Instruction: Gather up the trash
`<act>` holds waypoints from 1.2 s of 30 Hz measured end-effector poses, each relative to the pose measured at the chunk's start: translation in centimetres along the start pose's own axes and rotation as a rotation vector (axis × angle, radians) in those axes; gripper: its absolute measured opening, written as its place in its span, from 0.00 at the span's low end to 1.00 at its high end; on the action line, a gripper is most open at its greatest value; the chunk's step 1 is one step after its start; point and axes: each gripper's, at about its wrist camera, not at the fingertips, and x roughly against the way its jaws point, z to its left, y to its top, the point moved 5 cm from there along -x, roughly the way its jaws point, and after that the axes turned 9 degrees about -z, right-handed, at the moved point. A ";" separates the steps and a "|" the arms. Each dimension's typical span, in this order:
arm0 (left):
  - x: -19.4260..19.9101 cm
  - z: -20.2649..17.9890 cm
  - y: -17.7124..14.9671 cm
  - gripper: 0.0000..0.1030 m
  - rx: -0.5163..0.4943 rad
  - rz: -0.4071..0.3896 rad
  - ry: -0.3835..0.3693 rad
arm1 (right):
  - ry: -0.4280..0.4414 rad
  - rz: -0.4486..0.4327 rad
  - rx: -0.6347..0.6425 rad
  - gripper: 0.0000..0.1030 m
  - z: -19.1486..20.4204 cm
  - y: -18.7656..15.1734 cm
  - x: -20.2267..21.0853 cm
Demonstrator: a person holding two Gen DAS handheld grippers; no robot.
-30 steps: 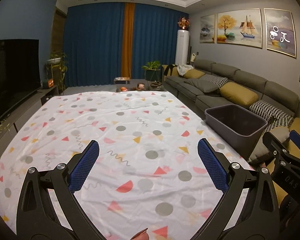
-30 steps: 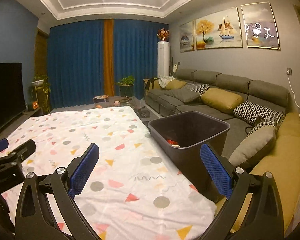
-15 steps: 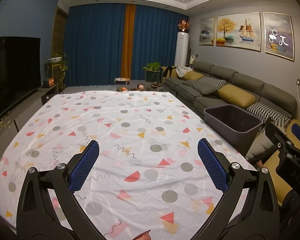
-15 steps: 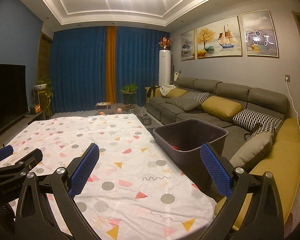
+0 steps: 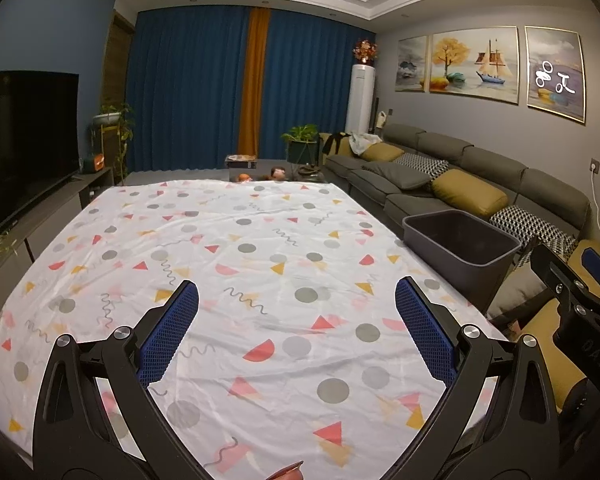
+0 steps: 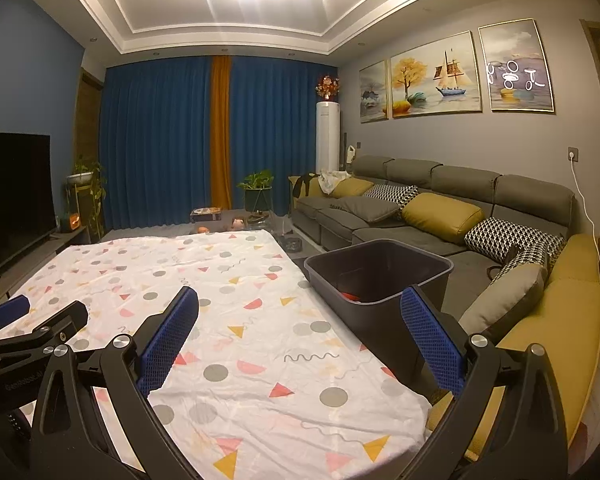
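Blue-padded left hand-held gripper (image 5: 297, 300) spread wide, holding nothing, right hand-held gripper (image 6: 299, 307) likewise, above patterned tablecloth (image 5: 260, 248)

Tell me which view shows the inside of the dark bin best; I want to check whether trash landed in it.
The right wrist view: it looks down into the bin, showing something red at the bottom. The left wrist view shows the bin farther off, only its rim and inner walls, no contents.

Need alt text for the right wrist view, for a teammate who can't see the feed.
The open, empty right gripper hovers over a table under a patterned cloth, with a dark bin beside the table's right edge holding something red. The left gripper shows at the left edge; a grey sofa lines the right wall.
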 end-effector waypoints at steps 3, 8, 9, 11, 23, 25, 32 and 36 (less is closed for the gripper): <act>0.0 0.0 0.0 0.94 -0.001 -0.002 0.000 | 0.001 -0.001 0.000 0.95 0.0 0.0 0.1; 0.0 -0.1 0.0 0.94 0.002 -0.001 -0.002 | 0.002 -0.002 -0.001 0.95 0.0 0.1 0.2; 0.0 -0.1 0.0 0.94 0.002 -0.002 -0.002 | 0.002 -0.003 -0.002 0.95 0.0 0.1 0.2; 0.1 -0.1 0.0 0.94 0.003 -0.002 -0.003 | 0.002 -0.004 -0.002 0.95 0.0 0.2 0.3; 0.2 -0.2 -0.1 0.94 0.006 0.000 -0.010 | 0.001 -0.006 -0.004 0.95 0.0 0.3 0.3; 0.2 -0.2 -0.1 0.94 0.006 0.000 -0.011 | 0.002 -0.006 -0.004 0.95 0.0 0.3 0.4; 0.3 -0.3 -0.2 0.94 0.007 -0.001 -0.011 | 0.002 -0.007 -0.008 0.95 0.2 0.4 0.5; 0.3 -0.3 -0.1 0.94 0.007 -0.001 -0.012 | 0.002 -0.009 -0.010 0.95 0.2 0.5 0.5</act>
